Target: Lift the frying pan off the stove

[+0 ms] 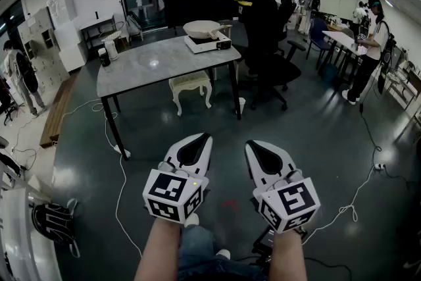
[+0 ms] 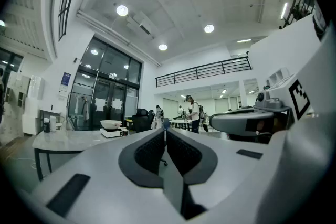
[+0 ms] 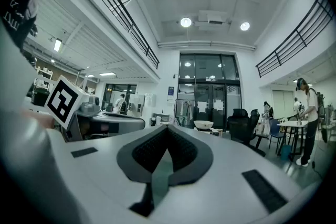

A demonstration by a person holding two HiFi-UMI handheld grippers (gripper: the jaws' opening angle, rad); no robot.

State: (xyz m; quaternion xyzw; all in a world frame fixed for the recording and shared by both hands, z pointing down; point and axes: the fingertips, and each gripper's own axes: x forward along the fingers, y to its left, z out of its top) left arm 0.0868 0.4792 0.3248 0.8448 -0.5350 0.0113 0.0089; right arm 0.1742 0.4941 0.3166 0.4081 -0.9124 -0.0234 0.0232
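So, nothing done yet: pan (image 1: 201,28) sits on stove (image 1: 210,44) at table's (image 1: 151,66) far right corner; we're well back, L gripper (image 1: 197,137) & R gripper (image 1: 254,144) pressed together, empty.

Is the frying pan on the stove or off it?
On. The frying pan rests atop the stove on the grey table.

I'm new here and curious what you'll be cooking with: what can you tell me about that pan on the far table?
The pan is pale, cream or white, round and fairly deep, almost bowl-like. It sits upright on a flat white stove at the far right corner of the grey table. Only the stove touches it. It is too far off to make out a handle or any contents.
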